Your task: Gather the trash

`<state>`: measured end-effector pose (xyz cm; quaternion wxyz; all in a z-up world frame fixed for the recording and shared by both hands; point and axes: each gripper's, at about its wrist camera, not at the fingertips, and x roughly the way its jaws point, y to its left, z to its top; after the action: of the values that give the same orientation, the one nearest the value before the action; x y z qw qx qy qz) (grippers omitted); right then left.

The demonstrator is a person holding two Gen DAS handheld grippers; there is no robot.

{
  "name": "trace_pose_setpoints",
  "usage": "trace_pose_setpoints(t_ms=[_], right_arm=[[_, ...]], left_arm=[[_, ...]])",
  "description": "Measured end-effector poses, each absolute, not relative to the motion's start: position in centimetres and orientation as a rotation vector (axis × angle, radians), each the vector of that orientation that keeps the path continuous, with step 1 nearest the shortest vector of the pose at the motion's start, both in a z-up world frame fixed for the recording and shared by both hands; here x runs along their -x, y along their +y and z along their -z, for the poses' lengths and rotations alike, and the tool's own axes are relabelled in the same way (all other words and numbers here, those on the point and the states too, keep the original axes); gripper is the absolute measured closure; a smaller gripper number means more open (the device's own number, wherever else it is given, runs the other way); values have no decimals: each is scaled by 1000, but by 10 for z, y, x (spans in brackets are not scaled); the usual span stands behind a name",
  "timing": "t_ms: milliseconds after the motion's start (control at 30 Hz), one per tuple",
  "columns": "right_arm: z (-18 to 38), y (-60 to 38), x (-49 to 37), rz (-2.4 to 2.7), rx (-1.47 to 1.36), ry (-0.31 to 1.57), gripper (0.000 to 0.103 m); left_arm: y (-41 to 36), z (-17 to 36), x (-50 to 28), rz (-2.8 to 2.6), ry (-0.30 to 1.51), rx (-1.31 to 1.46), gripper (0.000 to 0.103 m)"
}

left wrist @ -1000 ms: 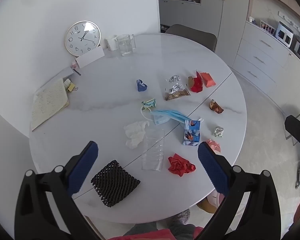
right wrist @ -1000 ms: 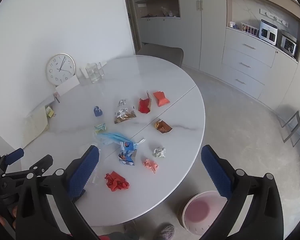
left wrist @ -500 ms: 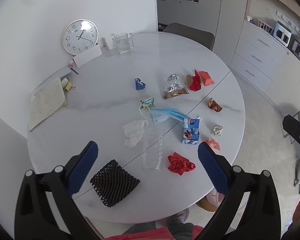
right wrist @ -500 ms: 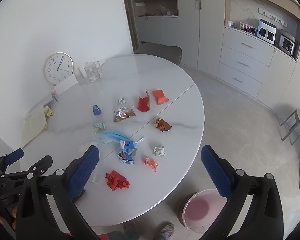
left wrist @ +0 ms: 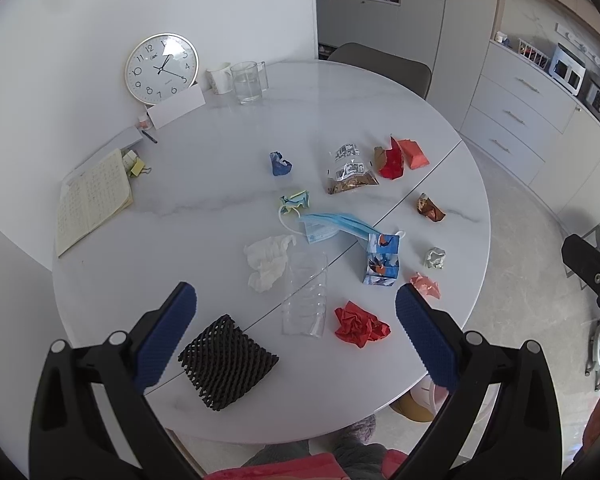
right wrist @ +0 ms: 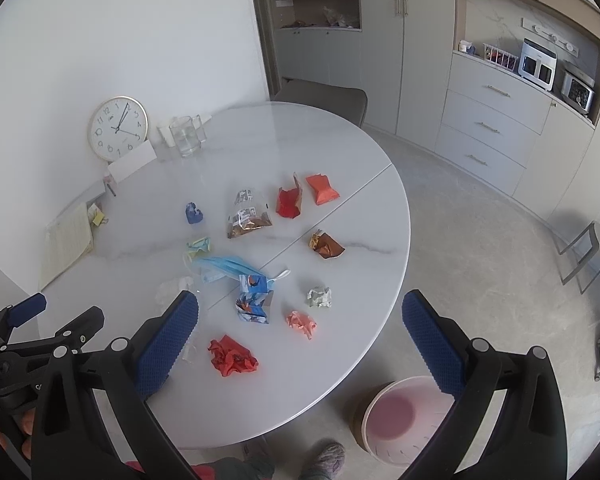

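A: Why are both tongs just hanging there?

B: My guess is nothing's been picked yet. The left tongs (left wrist: 296,320) are spread wide and empty above the near edge of the table (left wrist: 228,160); the right tongs (right wrist: 300,330) are also wide and empty, over the table's near right edge.

A: Where's the trash?

B: All loose on the tabletop ahead of them. Between the left tips lie a clear cup (left wrist: 305,294) on its side and a red wad (left wrist: 360,326); the black mesh (left wrist: 226,360) sits just under the left-hand tip. Further ahead are a tissue (left wrist: 268,260), a blue mask (left wrist: 332,226), a small carton (left wrist: 382,264) and scattered wrappers.

A: And the bin (right wrist: 394,412)?

B: On the floor, low between the right tips, just off the table's edge. Probably parked there so each piece needs only a short carry.
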<state>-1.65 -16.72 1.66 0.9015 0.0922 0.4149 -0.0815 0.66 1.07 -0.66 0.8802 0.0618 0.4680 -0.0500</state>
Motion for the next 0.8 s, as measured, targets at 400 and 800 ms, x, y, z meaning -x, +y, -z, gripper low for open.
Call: trace_pose_setpoints(t_ms=[400,800], right_arm=[[-15,-165,13,168,-188,864,2],[-14,-164,13,171,-185,863,2]], left_arm=[[17,9,-10,100,984,-125,8],[16,9,-6,98,983,-130,8]])
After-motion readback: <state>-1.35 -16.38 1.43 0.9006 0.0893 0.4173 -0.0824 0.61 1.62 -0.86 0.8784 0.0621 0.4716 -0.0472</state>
